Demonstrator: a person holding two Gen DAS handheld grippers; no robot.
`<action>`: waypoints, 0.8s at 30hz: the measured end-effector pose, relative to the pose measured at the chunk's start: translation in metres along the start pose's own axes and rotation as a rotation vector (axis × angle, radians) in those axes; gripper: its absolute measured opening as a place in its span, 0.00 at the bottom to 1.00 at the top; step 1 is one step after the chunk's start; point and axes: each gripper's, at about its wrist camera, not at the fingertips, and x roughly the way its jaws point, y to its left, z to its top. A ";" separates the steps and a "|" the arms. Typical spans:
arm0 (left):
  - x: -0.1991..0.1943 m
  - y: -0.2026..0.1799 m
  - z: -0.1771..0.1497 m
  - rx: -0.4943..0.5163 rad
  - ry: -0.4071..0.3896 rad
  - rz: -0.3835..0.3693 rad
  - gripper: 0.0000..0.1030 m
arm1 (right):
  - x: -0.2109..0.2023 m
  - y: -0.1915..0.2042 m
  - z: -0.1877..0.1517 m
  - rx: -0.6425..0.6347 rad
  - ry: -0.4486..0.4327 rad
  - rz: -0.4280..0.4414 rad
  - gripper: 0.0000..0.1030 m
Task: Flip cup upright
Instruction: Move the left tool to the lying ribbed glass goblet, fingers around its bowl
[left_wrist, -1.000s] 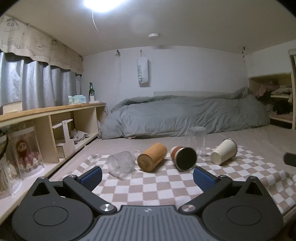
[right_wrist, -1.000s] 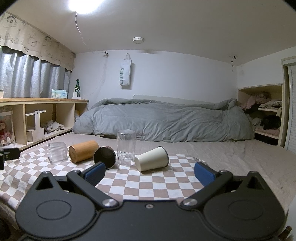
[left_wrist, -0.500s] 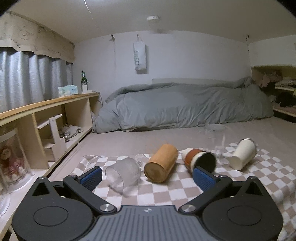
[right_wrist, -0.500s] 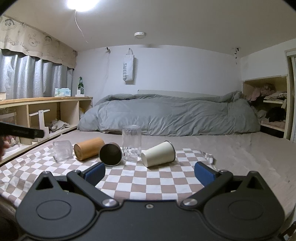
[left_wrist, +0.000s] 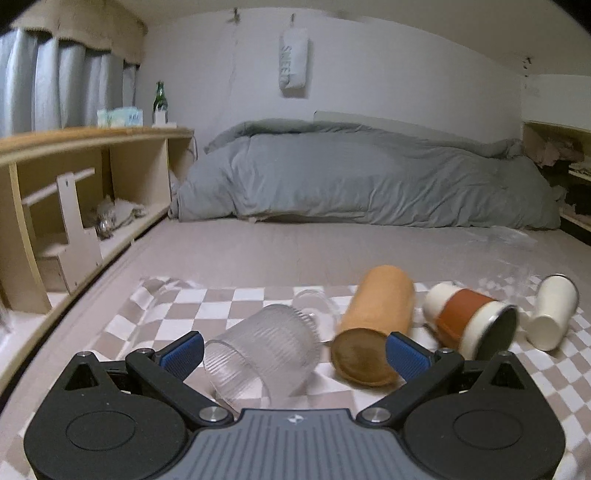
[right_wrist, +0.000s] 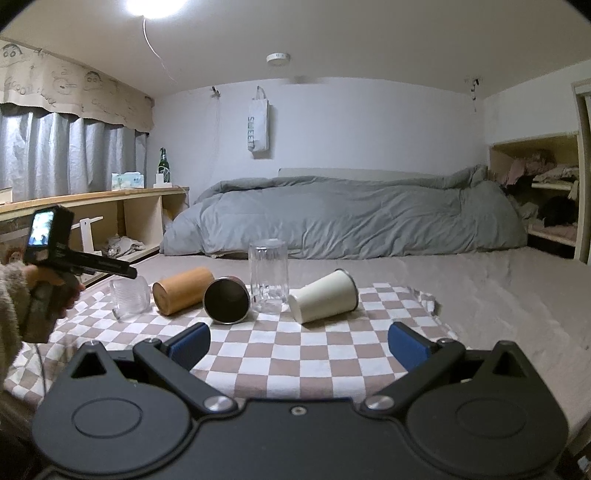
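Note:
Several cups lie on their sides on a checkered cloth. In the left wrist view, a ribbed clear glass cup lies between the open fingers of my left gripper, closest to the left finger. A wooden cup, a brown-banded cup and a cream cup lie to its right. In the right wrist view, my right gripper is open and empty, short of the cream cup, dark-mouthed cup, wooden cup and ribbed glass. A tall clear glass stands upright.
A grey duvet lies behind the cloth. A wooden shelf unit runs along the left. The hand-held left gripper shows at the left of the right wrist view, over the ribbed glass. An alcove with clothes is at the right.
My left gripper has moved forward and down, so the ribbed glass now lies between its open fingers. My right gripper has hardly moved.

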 end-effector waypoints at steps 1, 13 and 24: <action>0.007 0.005 -0.001 -0.010 0.008 0.001 1.00 | 0.002 0.000 0.001 0.007 0.007 0.005 1.00; 0.055 0.051 -0.019 -0.193 0.114 -0.081 0.99 | 0.017 0.002 -0.001 0.012 0.055 0.006 1.00; 0.040 0.047 -0.023 -0.123 0.086 -0.108 0.79 | 0.018 0.005 0.000 0.012 0.068 0.028 1.00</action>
